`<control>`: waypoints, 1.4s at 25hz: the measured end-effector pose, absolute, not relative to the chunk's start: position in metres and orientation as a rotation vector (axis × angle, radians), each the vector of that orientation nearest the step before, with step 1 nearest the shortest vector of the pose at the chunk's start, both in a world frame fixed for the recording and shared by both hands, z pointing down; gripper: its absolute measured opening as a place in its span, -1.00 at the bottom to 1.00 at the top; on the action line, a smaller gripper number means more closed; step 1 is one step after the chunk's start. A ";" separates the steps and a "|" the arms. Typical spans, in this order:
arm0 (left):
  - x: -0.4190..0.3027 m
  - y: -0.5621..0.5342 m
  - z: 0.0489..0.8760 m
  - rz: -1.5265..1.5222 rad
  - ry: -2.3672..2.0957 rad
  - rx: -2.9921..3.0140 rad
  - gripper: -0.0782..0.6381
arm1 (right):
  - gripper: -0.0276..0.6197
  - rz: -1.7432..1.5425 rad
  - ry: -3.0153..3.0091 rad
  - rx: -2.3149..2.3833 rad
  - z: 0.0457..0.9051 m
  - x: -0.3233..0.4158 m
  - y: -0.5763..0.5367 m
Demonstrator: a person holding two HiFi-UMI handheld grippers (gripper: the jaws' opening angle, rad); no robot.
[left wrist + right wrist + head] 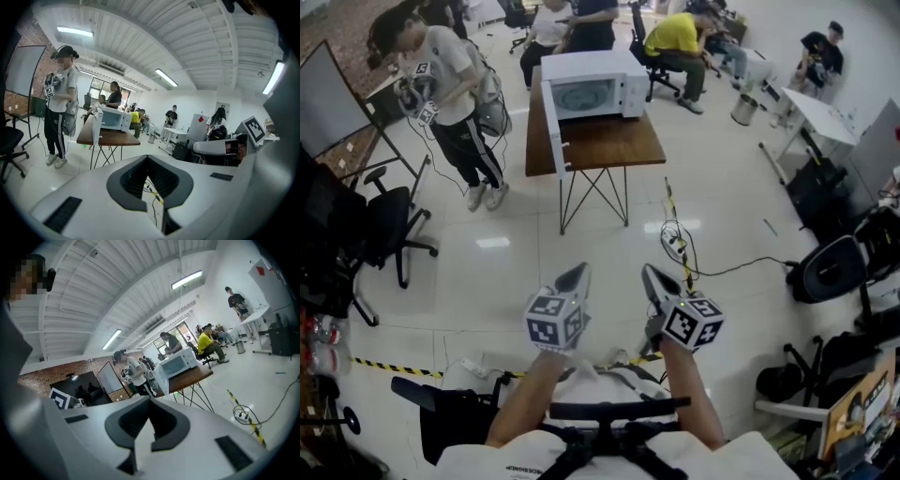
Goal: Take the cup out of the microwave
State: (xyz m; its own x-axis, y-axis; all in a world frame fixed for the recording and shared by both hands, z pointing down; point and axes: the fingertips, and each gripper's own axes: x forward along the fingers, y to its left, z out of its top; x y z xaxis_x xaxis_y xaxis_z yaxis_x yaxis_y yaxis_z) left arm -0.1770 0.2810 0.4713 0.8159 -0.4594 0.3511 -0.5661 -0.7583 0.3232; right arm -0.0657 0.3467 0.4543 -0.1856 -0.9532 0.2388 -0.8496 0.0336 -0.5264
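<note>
A white microwave [598, 86] stands on a brown wooden table [609, 141] far ahead, and its door [553, 131] is swung open to the left. It also shows small in the left gripper view as the microwave [115, 118] and in the right gripper view as the microwave [177, 364]. No cup can be made out from here. My left gripper [577, 275] and right gripper [652, 276] are held side by side close to my body, over the floor and well short of the table. Both are shut and empty, as the left gripper [147, 160] and right gripper [150, 403] show.
A person [450, 84] holding grippers stands left of the table. A black office chair [389, 230] is at left. A power strip with cables [675, 246] lies on the floor between me and the table. Yellow-black tape [394, 367] crosses the floor. More chairs [830, 267] and seated people are at right and behind.
</note>
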 end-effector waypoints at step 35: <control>-0.079 0.254 0.490 0.397 -0.903 2.542 -0.81 | -0.89 -0.953 2.146 -1.765 0.488 0.041 0.316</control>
